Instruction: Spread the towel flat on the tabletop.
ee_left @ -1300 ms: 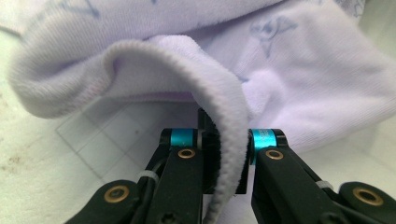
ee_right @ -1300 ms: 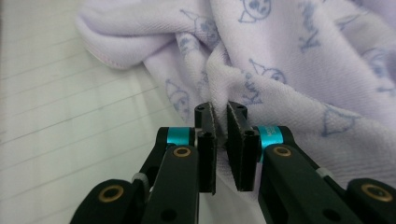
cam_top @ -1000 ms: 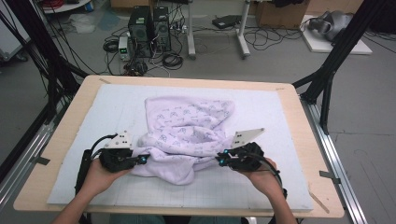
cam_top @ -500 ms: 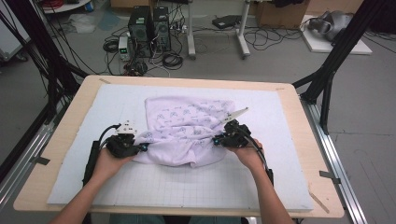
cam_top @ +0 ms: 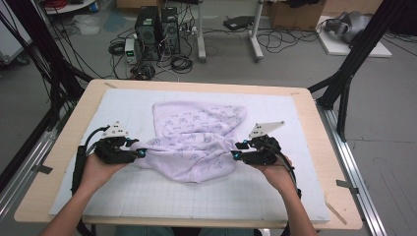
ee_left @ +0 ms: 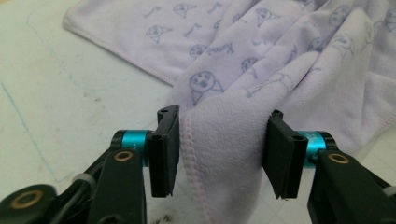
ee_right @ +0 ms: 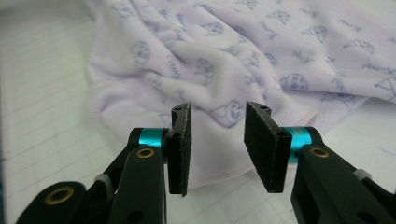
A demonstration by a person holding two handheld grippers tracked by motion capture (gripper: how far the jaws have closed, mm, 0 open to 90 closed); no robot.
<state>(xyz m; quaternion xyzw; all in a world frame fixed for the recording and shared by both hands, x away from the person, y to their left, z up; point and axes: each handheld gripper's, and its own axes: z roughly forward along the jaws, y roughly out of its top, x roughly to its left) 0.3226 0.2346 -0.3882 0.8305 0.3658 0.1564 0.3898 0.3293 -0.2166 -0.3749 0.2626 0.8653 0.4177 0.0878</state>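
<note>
Lying crumpled near the middle of the white gridded mat point(cam_top: 147, 191) on the worktop point(cam_top: 59, 147), the lilac printed towel point(cam_top: 196, 142) has its far part spread flat and its near part bunched into folds. The left gripper point(cam_top: 140, 154) sits at the towel's left edge, and its fingers point(ee_left: 166, 149) have just been opening: they stand apart, with a hemmed fold of towel between them, its hem beside the left finger but no longer pinched. The right gripper point(cam_top: 235, 156) sits at the towel's right edge; its fingers point(ee_right: 180, 147) have likewise just been opening and stand apart, with the towel's near corner lying beyond the gap, untouched by either finger.
</note>
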